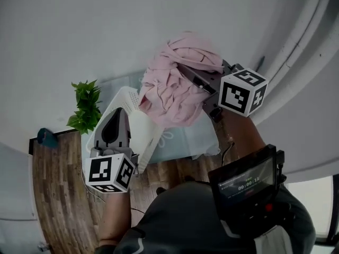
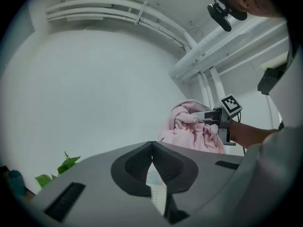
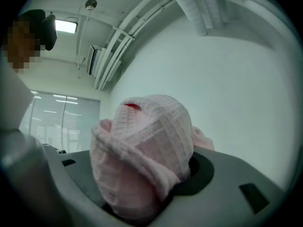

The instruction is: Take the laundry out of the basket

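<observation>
My right gripper [image 1: 197, 80] is shut on a bunched pink garment [image 1: 177, 83] and holds it up in the air above the white laundry basket [image 1: 128, 98]. In the right gripper view the pink garment [image 3: 147, 141] bulges out from between the jaws and hides the fingertips. Pale fabric [image 1: 185, 139] lies in the basket below. My left gripper [image 1: 117, 114] hovers over the basket's left side, jaws together with nothing in them. From the left gripper view, the tips of that left gripper [image 2: 152, 145] meet, and the pink garment [image 2: 189, 129] hangs at the right.
A green plant [image 1: 85, 105] stands left of the basket on a wooden floor [image 1: 58, 194]. A small teal object [image 1: 46, 136] sits further left. A white wall rises behind. A screen device [image 1: 246, 184] is strapped to the person's right forearm.
</observation>
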{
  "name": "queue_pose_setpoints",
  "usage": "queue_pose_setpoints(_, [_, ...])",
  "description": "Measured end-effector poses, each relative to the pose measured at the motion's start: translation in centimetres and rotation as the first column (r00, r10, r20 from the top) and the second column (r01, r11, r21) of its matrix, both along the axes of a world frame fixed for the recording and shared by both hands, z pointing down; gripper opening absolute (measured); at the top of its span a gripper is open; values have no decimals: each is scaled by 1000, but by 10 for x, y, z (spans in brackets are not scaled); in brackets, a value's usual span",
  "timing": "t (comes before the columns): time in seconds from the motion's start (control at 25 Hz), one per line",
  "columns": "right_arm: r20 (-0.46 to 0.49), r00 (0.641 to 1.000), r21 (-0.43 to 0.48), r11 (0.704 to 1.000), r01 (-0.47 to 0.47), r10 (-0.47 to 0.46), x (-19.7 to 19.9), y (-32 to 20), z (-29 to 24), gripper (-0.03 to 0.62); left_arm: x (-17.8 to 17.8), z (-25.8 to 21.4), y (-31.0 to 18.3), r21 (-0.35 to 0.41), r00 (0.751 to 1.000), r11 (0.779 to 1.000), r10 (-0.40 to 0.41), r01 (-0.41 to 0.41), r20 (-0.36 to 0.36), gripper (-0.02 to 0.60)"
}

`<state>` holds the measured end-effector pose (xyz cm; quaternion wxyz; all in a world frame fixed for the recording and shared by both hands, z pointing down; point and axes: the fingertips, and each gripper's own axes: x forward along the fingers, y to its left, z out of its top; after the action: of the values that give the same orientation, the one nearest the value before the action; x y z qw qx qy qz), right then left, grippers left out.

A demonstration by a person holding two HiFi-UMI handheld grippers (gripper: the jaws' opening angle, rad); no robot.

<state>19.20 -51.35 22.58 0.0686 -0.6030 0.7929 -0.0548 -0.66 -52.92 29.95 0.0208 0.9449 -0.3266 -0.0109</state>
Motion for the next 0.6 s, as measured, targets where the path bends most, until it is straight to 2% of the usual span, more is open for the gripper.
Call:
queue_pose_setpoints(0.28, [-11, 986, 27, 986, -165, 166, 58, 51, -9, 259, 56, -6, 15, 12, 993, 993, 117, -116, -4, 9])
queue_pose_setpoints(0.4, [-54, 975, 29, 976, -214, 215, 73, 69, -9, 259, 81, -14, 23, 23, 987, 987, 159, -158, -13, 9])
queue_pose_setpoints(0.6, [-35, 962, 57, 962, -268, 270, 114, 117, 8, 259, 131, -8, 57, 58, 978, 977, 207, -207, 3, 9])
